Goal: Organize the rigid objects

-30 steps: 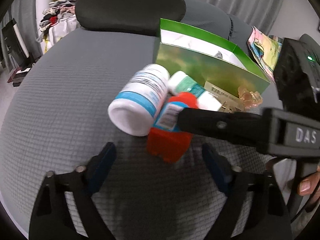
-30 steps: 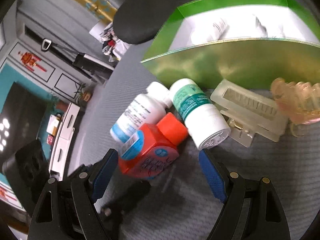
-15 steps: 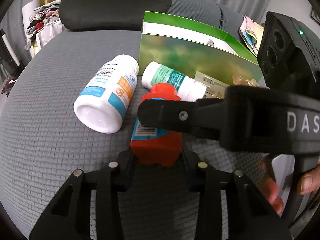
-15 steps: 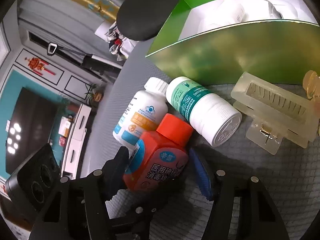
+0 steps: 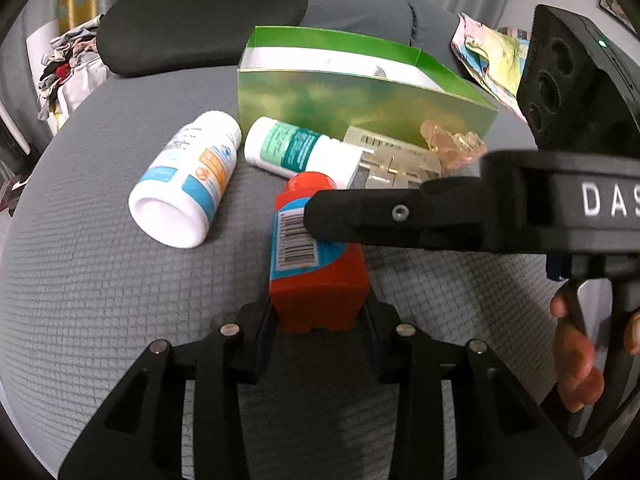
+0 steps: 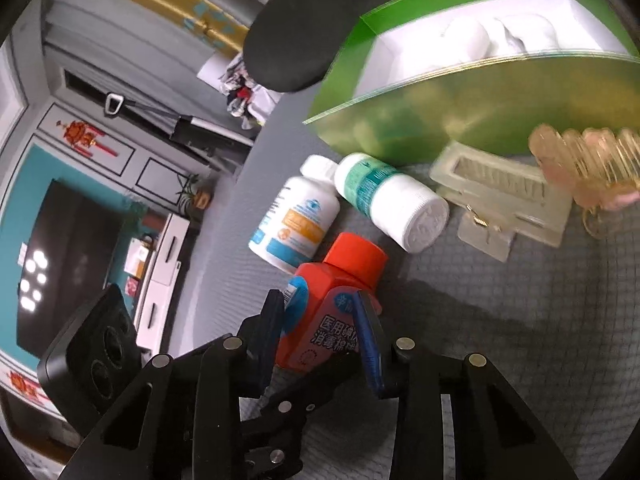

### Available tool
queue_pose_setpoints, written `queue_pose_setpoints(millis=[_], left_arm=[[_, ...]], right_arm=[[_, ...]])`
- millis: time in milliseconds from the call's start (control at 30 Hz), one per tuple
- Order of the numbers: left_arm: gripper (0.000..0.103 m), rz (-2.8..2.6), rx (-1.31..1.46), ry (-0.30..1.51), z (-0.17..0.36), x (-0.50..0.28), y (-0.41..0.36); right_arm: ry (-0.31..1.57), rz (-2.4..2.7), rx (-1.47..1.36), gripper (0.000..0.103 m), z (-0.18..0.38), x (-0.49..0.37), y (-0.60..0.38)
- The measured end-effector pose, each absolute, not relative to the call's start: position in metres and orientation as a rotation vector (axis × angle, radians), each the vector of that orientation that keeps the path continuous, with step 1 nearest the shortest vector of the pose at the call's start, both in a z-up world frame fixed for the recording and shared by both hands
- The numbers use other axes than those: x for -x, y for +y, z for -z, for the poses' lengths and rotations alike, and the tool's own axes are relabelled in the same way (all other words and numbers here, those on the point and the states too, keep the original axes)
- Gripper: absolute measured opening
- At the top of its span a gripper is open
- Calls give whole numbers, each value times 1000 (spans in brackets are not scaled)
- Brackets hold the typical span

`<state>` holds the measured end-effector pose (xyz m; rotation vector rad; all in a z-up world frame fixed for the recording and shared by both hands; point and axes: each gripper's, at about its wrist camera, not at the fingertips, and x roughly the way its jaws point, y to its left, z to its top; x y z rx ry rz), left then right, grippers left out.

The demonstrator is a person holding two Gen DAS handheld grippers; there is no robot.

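A red bottle (image 5: 316,264) with a red cap lies on the grey quilted seat (image 5: 100,280). My left gripper (image 5: 318,320) is shut on its base end. My right gripper (image 6: 320,312) reaches in from the right, its jaws closing on the bottle's upper body with the pads against both sides. In the left wrist view one right finger (image 5: 360,216) crosses over the bottle. Just beyond lie a white bottle with a blue and orange label (image 5: 188,184) and a white bottle with a green label (image 5: 300,150). Behind them stands an open green box (image 5: 360,108).
A clear hair clip (image 5: 392,160) and a pink claw clip (image 5: 452,146) lie against the box's front. A black cushion (image 5: 200,20) sits at the seat's far edge, colourful cloth (image 5: 492,60) at the back right. A person's hand (image 5: 576,360) holds the right gripper's handle.
Both grippers went from wide open to closed on the red bottle, the left first, then the right. The red bottle now sits slightly apart from the two white bottles.
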<state>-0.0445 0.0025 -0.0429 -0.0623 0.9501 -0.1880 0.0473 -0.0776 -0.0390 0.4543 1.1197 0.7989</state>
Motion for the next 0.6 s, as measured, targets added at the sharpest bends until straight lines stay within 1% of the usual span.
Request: queue_pose_setpoints(millis=[100, 133, 167, 267, 533, 600], left_arm=[[36, 190, 60, 951, 43, 45, 2], [36, 189, 56, 950, 42, 45, 1], [36, 184, 46, 949, 41, 46, 1], [36, 185, 40, 942, 37, 47, 1], [36, 198, -2, 896, 17, 50, -12], [36, 204, -14, 882, 9, 39, -14]], right_arm=[[1137, -798, -488, 43, 45, -49, -79], [1147, -795, -501, 47, 47, -51, -79], [1152, -797, -510, 49, 48, -51, -81], [1140, -812, -507, 51, 45, -49, -80], [1084, -822, -532, 51, 30, -40, -92], [1062, -826, -540, 51, 22, -38, -97]])
